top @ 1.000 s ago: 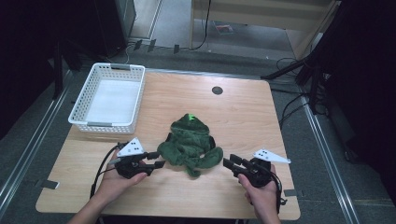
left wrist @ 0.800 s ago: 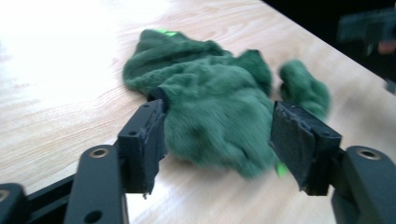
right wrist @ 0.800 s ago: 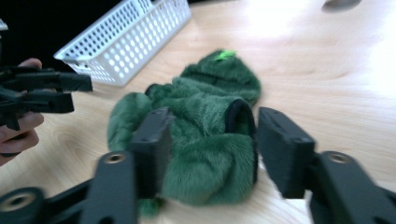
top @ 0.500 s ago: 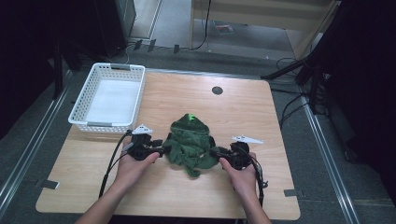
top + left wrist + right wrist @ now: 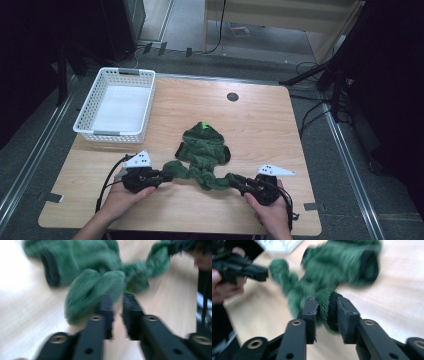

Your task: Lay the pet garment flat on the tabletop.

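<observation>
A green fleece garment (image 5: 202,155) lies on the wooden desk (image 5: 260,125), just off the white basket's (image 5: 117,105) near right corner. Its hood end points away from the person; its two sleeve ends are drawn out sideways along the near side.

Left tongs (image 5: 162,176): held in the person's left hand (image 5: 125,197), near the basket's front edge. In the left gripper view the jaws stand close together with a narrow gap, and the green sleeve end (image 5: 92,290) sits bunched at their tips. That view is blurred; whether cloth is actually pinched between the jaws cannot be told.

Right tongs (image 5: 235,181): held in the right hand (image 5: 272,212), on the garment's side away from the basket. In the right gripper view the jaws are clamped on the other sleeve's dark-edged cuff (image 5: 327,308), which fills the gap between them.

The basket itself stands at the desk's far left.
</observation>
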Demonstrator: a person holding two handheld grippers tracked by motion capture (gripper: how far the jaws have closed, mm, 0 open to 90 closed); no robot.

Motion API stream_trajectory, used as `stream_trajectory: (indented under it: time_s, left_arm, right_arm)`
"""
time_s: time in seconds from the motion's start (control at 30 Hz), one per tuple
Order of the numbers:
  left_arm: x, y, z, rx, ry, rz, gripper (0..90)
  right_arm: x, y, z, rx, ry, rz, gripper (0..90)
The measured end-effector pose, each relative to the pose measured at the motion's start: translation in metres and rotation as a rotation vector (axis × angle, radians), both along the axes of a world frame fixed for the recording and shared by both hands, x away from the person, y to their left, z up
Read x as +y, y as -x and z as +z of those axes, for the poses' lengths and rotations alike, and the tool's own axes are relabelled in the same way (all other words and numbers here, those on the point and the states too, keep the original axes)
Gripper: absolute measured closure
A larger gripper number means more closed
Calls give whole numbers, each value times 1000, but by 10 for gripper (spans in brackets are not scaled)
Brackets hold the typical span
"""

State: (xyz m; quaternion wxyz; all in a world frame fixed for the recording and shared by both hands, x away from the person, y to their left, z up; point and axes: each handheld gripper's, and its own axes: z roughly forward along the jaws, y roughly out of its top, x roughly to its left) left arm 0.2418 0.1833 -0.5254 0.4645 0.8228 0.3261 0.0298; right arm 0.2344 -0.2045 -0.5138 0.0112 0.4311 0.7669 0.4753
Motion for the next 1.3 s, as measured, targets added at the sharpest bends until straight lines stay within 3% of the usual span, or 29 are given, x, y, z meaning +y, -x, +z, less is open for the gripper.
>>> stream_trajectory:
  time_s: [0.03,0.1,0.13,0.17,0.2,0.27,0.33,0.37,0.4,0.43,0.5,0.53,0.63,0.67,0.77,0.8,0.87,0.9,0.97,1.0,1.03,1.07,1.1,1.13,1.17,1.2,1.3]
  left_arm:
    - [4,2,-1,-10,6,5,670]
    - [15,-1,0,14,81,43,609]
    - [15,-1,0,14,81,43,576]
    - [19,-4,3,18,118,75,559]
    - [21,-10,9,28,183,134,537]
    - [16,-16,14,49,202,200,498]
    - [8,-23,13,87,180,261,480]
    - [8,-23,13,87,180,261,475]
    - [-1,-26,8,117,156,264,475]
    - [-4,-26,5,119,145,248,475]
    - [-13,-18,1,96,86,164,498]
    - [-13,-18,1,96,86,164,565]
    - [-18,-3,-2,23,-16,36,731]
    - [-17,4,-6,4,-31,-34,771]
    - [-15,9,-10,7,-38,-76,777]
    - [-12,11,-11,-8,-69,-75,745]
    - [-9,11,-10,-9,-71,-61,626]
    - [-6,10,-9,-8,-63,-27,567]
    - [4,5,-6,18,-13,55,548]
    - [10,1,-4,42,28,126,474]
    - [10,1,-4,42,28,126,460]
    - [9,-1,-4,74,57,167,445]
    - [9,-1,-4,74,57,167,425]
    - [4,-1,-7,108,61,200,408]
    - [4,-1,-7,108,61,200,403]
    - [-8,0,-15,142,26,201,395]
    - [-18,3,-19,145,-20,179,392]
  right_arm:
    - [-1,3,0,3,15,14,629]
    - [-4,9,4,-17,28,20,587]
    - [-5,9,8,-27,15,18,571]
    - [-6,7,12,-43,-3,6,557]
    - [-7,5,15,-56,-22,-9,551]
    - [-4,-1,20,-68,-44,-34,546]
    - [2,-9,19,-70,-40,-49,542]
    - [2,-9,19,-70,-40,-49,542]
    - [11,-15,11,-41,-12,-70,532]
    - [16,-16,7,-21,2,-64,520]
    - [24,-14,0,-4,31,-20,499]
    - [29,-10,-4,-6,56,17,497]
    - [33,-1,-12,12,103,74,505]
    - [33,1,-15,17,115,82,512]
    - [30,4,-21,30,162,85,542]
    - [29,5,-22,16,199,78,540]
    - [26,6,-22,-20,290,37,538]
    - [23,5,-21,-28,301,12,538]
    - [20,5,-20,-27,286,-7,534]
    - [15,4,-15,-35,241,-37,516]
    - [13,5,-13,-38,218,-48,507]
    - [12,5,-11,-42,194,-53,499]
    - [12,5,-11,-53,175,-60,491]
    - [12,4,-12,-48,159,-64,479]
    - [13,4,-13,-32,152,-65,466]
    - [16,4,-16,-12,156,-56,462]
    - [22,5,-22,1,189,-33,464]
